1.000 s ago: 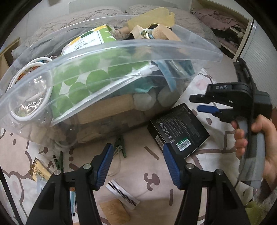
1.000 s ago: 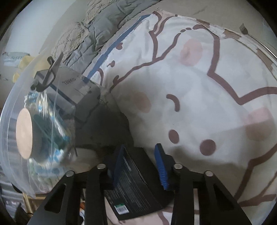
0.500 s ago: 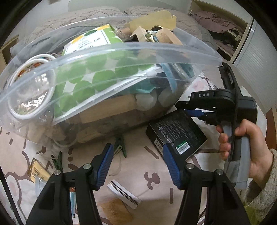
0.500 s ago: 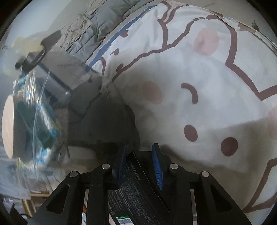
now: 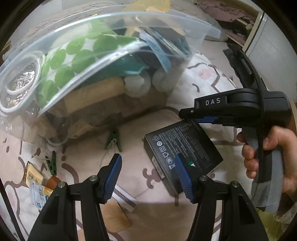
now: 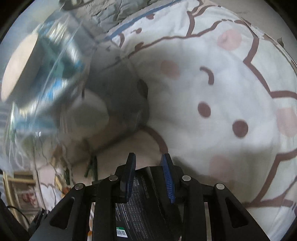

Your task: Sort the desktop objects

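Note:
A flat black box (image 5: pixel 185 148) with white print lies on the cartoon-print bedsheet, just right of centre in the left wrist view. My right gripper (image 5: pixel 187 115) is held by a hand (image 5: pixel 269 148) and is shut on the box's far edge. In the right wrist view the box (image 6: pixel 146 204) sits between the blue pads (image 6: pixel 168 181) of that gripper (image 6: pixel 148 166). My left gripper (image 5: pixel 148 178) hovers open above the sheet with nothing between its fingers; its right pad overlaps the box's near corner in the picture. A clear plastic bin (image 5: pixel 111 24) crammed with several items stands behind.
Two green clothes pegs (image 5: pixel 113 140) (image 5: pixel 52 163), sachets (image 5: pixel 37 191), a white striped strip (image 5: pixel 124 198) and a wooden block (image 5: pixel 115 216) lie on the sheet near the left gripper. The bin (image 6: pixel 46 74) fills the right wrist view's left side. A grey quilt (image 6: pixel 115 11) lies behind.
The right gripper came in from the right and shut on the far edge of the black box. The box now sits deeper between its pads. The left gripper stayed open.

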`<control>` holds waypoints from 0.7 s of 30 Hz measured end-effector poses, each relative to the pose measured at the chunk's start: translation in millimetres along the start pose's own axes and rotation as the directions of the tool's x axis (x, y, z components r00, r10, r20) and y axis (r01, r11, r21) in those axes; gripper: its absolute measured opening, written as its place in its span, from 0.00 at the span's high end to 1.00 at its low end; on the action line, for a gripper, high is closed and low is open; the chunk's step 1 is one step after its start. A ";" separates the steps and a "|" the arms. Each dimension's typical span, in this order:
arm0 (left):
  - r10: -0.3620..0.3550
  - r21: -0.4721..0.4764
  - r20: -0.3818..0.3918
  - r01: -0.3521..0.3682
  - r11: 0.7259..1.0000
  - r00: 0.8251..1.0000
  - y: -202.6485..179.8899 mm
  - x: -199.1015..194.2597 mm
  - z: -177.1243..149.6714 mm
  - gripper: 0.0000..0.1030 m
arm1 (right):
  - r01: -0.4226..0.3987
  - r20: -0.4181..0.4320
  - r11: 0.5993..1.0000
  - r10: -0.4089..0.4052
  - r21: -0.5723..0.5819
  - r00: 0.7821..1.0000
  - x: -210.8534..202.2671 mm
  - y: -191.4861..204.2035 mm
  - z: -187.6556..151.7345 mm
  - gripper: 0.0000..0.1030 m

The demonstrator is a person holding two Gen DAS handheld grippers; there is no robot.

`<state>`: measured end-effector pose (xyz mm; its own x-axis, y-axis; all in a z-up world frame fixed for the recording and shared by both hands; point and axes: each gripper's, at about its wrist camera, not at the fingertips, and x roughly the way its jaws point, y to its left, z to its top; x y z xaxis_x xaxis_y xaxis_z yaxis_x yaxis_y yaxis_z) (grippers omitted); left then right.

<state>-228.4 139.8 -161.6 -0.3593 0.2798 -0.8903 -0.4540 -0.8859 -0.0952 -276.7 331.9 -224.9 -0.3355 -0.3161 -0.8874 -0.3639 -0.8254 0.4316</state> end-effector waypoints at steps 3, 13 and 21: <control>-0.008 0.006 -0.009 0.008 1.000 1.000 -6.1 0.1 -8.9 0.42 | 0.017 -0.026 1.000 -0.017 -0.018 1.000 -1.2 0.5 -6.9 0.71; -0.031 0.035 -0.064 0.033 0.999 0.997 -21.1 6.3 -33.5 0.42 | 0.014 0.000 1.000 -0.014 -0.028 1.000 -24.2 -2.2 -17.5 0.71; -0.003 0.009 -0.085 0.003 1.000 0.996 -16.7 7.0 -44.6 0.42 | 0.064 0.032 0.992 -0.060 -0.108 0.998 -34.3 10.3 -20.1 0.70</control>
<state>-187.0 140.1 -186.1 -0.2875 0.2496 -0.9247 -0.4628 -0.8815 -0.0941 -251.5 324.9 -193.3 -0.3405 -0.2506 -0.9062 -0.2882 -0.8896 0.3543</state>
